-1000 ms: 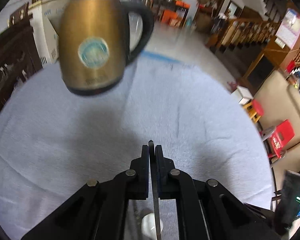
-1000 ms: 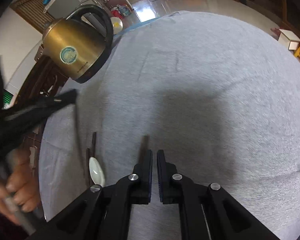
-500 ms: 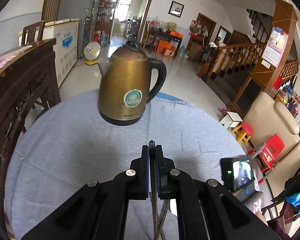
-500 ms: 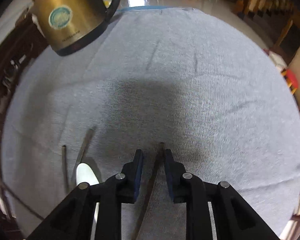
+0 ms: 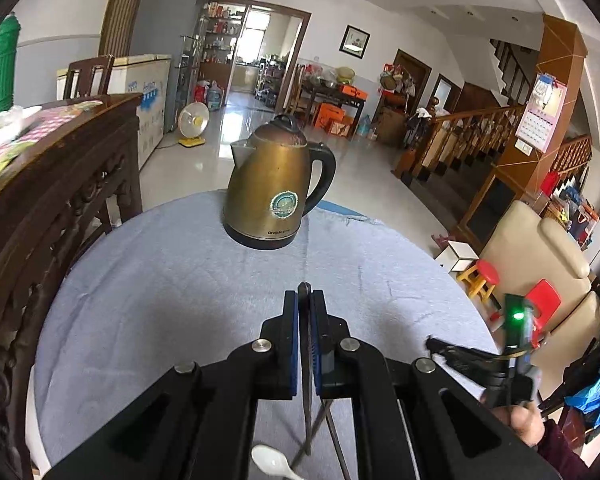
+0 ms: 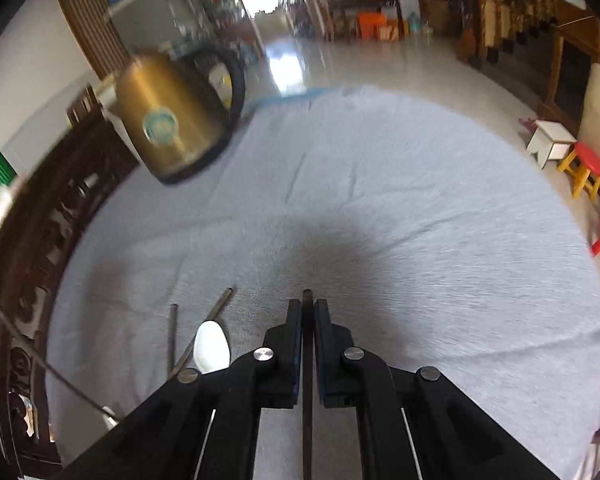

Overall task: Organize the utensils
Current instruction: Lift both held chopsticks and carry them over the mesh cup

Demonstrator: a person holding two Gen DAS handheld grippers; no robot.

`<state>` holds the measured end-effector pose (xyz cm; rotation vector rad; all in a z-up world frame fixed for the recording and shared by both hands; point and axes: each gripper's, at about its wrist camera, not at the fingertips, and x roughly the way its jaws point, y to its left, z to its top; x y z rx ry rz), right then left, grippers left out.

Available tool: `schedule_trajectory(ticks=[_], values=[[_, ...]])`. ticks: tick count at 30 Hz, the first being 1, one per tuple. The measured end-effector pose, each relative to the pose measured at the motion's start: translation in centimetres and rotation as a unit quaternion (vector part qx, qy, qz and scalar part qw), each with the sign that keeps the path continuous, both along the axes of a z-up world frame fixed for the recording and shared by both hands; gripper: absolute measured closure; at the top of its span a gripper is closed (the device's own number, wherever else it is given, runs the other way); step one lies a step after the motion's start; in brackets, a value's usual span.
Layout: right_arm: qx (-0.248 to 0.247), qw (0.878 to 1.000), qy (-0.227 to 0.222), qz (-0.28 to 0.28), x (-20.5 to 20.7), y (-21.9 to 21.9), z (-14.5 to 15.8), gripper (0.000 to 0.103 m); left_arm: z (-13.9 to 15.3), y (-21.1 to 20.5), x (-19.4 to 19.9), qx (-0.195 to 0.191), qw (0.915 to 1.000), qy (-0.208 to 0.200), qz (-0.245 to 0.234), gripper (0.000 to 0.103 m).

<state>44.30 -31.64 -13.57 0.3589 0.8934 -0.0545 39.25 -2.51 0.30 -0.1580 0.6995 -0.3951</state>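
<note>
A round table draped in pale grey cloth is filling a large tiled living room. At the near edge, the left gripper is clamping a thin dark chopstick, and the right gripper is pinching another thin dark chopstick. Just left of the right gripper, a white ceramic spoon is lying beside two loose dark chopsticks. At the far left, a brass-coloured electric kettle is standing upright.
</note>
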Motion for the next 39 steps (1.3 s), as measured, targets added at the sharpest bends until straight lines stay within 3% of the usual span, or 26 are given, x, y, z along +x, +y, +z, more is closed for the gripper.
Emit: schedule_trajectory(ticks=[8, 16, 26, 39], values=[[-0.009, 0.992, -0.122, -0.029, -8.6, -0.8, 6.1, 0.097, 3.9, 0.8, -6.4, 0.007, 0.9982, -0.06, 0.005, 0.098], [-0.035, 0.971, -0.229, -0.05, -17.1, 0.3, 12.0, 0.097, 7.4, 1.6, -11.7, 0.009, 0.9947, -0.102, 0.004, 0.098], [-0.024, 0.948, -0.313, -0.049, -24.3, 2.1, 16.9, 0.097, 10.9, 2.6, -18.4, 0.002, 0.99, -0.141, -0.008, 0.098], [-0.002, 0.922, -0.386, -0.025, -28.2, 6.2, 19.9, 0.097, 13.7, 2.6, -24.3, -0.007, 0.9856, -0.164, -0.04, 0.098]])
